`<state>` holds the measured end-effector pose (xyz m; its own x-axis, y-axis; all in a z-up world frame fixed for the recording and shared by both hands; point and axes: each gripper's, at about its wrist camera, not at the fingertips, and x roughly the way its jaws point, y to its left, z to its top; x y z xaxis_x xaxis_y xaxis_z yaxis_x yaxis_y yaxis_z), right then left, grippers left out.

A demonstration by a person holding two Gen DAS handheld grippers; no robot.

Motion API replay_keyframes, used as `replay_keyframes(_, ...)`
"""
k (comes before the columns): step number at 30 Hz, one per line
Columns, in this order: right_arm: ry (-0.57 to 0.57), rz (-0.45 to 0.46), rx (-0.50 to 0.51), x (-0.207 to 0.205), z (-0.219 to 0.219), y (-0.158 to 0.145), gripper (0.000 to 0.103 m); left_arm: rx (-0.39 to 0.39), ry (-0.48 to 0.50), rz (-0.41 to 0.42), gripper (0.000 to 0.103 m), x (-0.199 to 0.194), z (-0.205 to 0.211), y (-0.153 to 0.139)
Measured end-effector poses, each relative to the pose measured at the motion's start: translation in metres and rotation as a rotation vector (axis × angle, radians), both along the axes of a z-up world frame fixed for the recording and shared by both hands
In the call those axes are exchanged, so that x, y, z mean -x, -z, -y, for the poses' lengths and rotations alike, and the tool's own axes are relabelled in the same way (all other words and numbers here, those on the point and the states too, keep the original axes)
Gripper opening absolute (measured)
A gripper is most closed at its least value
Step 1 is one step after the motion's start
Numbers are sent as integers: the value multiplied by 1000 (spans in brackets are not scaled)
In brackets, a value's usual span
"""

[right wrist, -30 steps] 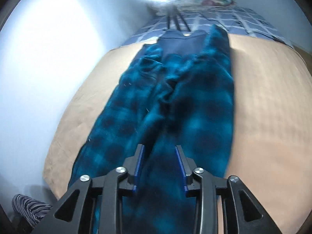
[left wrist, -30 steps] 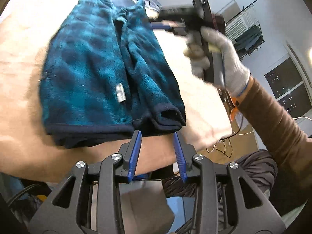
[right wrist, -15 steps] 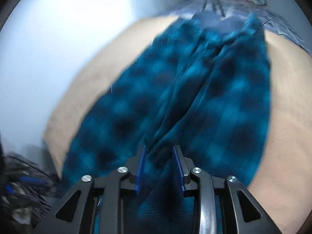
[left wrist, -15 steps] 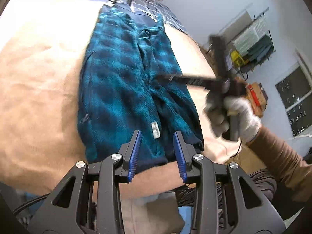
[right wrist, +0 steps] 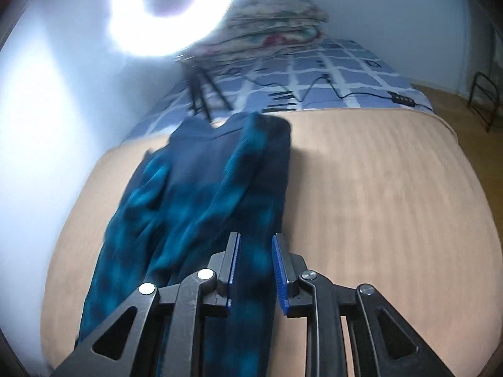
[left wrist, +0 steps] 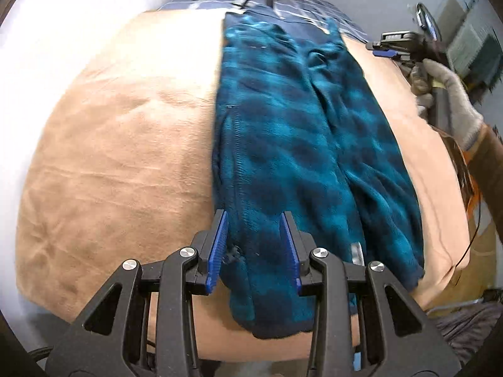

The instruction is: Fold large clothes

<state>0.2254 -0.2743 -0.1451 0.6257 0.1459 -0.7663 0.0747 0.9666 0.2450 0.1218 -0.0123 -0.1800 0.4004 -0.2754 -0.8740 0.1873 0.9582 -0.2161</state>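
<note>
The left gripper stands partly open over the near hem of one teal plaid fleece garment, its two blue pads straddling the fabric without visibly pressing it. The right gripper is closing, with the garment's right edge seen between its two pads; whether they pinch it yet cannot be told through the blur. The garment lies lengthwise on one tan blanket, which spreads out on both sides of it. Beyond the garment's far end sit one blue checked bedsheet, one tripod-mounted ring light and one folded floral quilt. One gloved hand holds the right gripper's handle, right of the garment.
</note>
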Motion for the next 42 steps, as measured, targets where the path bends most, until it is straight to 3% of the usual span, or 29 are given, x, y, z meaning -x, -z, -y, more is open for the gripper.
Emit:
replay_keyframes(4, 6, -2, 12, -48, -8, 22, 19, 28, -9, -25, 34, -4, -2, 6)
replay_keyframes(8, -87, -73, -7, -91, -47, 62, 20, 47, -4, -56, 34, -5, -1, 14)
replay_keyframes(11, -169, -61, 150, -93, -84, 72, 22, 48, -2, -58, 34, -5, 0, 15)
replay_keyframes(13, -177, -44, 88, -89, -79, 64, 21, 66, -8, -61, 34, -5, -1, 14)
replay_keyframes(16, -130, 24, -45, -59, -46, 40, 20, 84, -16, -57, 34, -4, -6, 11)
replay_keyframes(20, -140, 16, -94, -15, -31, 40, 17, 124, -22, -66, 34, -3, -13, 9)
replay_keyframes(23, -153, -7, -83, -5, -38, 47, 17, 119, -8, -57, 34, -1, -10, 8)
replay_keyframes(27, -203, -70, -156, -22, -59, 71, 16, 113, 3, -44, 34, 1, -6, 7)
replay_keyframes(30, -238, -61, -38, -23, -85, 75, 16, 112, 7, -38, 34, -2, -7, 5)
replay_keyframes(33, -222, -70, -73, -15, -73, 61, 16, 165, 11, -45, 34, -4, -13, 0)
replay_keyframes(35, -197, -44, -128, 9, -58, 44, 19, 200, 8, -54, 43, -3, -21, -1)
replay_keyframes(36, -192, -35, -129, 20, -55, 37, 23, 213, 1, -57, 54, -2, -25, 0)
replay_keyframes(37, -189, -22, -125, 39, -51, 28, 29, 239, -14, -59, 60, 0, -32, 0)
replay_keyframes(42, -203, -23, -155, 141, -47, 1, 29, 326, -31, -119, 60, 1, -52, 9)
